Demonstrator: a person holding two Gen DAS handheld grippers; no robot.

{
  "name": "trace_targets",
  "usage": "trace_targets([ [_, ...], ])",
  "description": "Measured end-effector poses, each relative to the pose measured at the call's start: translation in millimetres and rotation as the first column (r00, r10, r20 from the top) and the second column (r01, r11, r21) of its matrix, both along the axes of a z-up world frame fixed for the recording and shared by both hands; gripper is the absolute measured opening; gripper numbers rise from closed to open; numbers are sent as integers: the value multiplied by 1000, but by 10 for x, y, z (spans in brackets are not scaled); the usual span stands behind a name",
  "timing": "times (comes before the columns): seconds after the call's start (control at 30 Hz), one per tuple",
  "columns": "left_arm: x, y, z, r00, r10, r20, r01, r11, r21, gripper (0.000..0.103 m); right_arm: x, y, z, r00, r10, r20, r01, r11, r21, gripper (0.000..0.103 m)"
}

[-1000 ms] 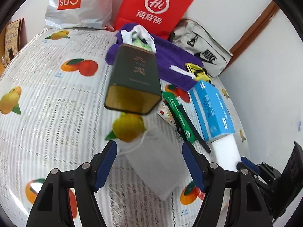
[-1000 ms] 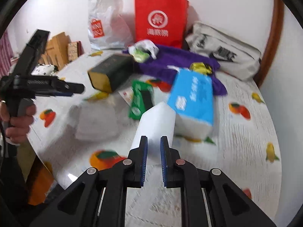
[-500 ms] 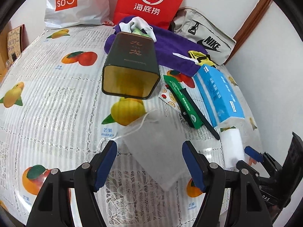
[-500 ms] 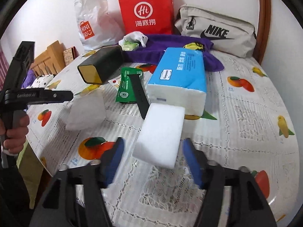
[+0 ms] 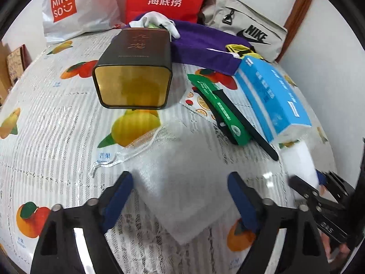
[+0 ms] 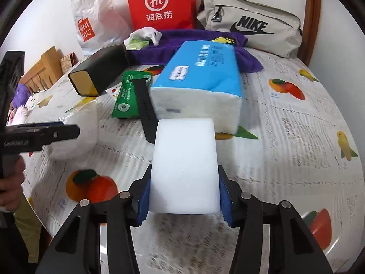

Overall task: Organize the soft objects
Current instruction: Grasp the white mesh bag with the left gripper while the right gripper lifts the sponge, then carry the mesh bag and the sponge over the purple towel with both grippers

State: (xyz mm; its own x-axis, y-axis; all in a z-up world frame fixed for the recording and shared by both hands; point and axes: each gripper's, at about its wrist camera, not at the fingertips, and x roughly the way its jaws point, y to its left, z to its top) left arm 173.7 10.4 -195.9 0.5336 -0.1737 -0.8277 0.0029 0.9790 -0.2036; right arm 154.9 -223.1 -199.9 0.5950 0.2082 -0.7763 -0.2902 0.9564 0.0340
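1. Right tongs (image 6: 183, 196) are closing on a white sponge (image 6: 184, 162), blue pads at its two long flanks near the near end; the pads look to be touching it.
2. Left tongs (image 5: 180, 194) are opening, jaws wide over a mesh bag (image 5: 182, 182) that lies flat on the bench (image 5: 45, 137), nothing pinched.
3. Sponge block likely light, soft and springy; a squeeze across the short width, close to the middle, should hold without crushing.
4. Its long axis runs away from the right tongs, far end pointing at, and almost meeting, the blue tissue pack (image 6: 200, 84).
5. Bag looks limp and thin; its drawstring (image 5: 118, 157) trails left, the mouth facing the tin (image 5: 134, 73). Best pinched at an edge.
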Motion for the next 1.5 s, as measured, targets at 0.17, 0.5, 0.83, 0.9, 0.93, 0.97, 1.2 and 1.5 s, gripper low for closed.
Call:
trace_targets([
  [0.17, 53, -109, -31, 1000, 4, 8, -4, 1000, 28, 101, -23, -221, -29, 999, -36, 3, 36, 999, 35, 50],
  [0.5, 124, -336, -106, 1000, 22, 22, -26, 984, 178, 103, -48, -206, -95, 998, -30, 54, 28, 999, 33, 53],
  [0.83, 15, -259, -21, 995, -1, 101, -16, 987, 160, 54, -46, -232, -90, 997, -45, 55, 42, 997, 60, 51],
  [0.9, 28, -217, 1, 995, -13, 101, -2, 989, 148, 39, -57, -238, -77, 998, -39, 48, 36, 997, 62, 51],
  [0.93, 31, -191, 9, 995, -16, 100, 2, 991, 136, 31, -68, -242, -66, 998, -32, 44, 29, 997, 69, 50],
  [0.97, 37, -159, 18, 995, -19, 96, 7, 993, 115, 25, -79, -250, -54, 999, -28, 40, 24, 997, 78, 50],
  [1.2, -12, -7, 148, 996, -20, 83, 18, 1000, 25, 23, -143, -276, 132, 998, -40, 39, 36, 995, 88, 50],
  [1.5, -49, 106, 528, 989, -33, 146, 35, 999, -12, 23, -191, -69, 561, 996, 23, 87, -30, 997, 75, 50],
])
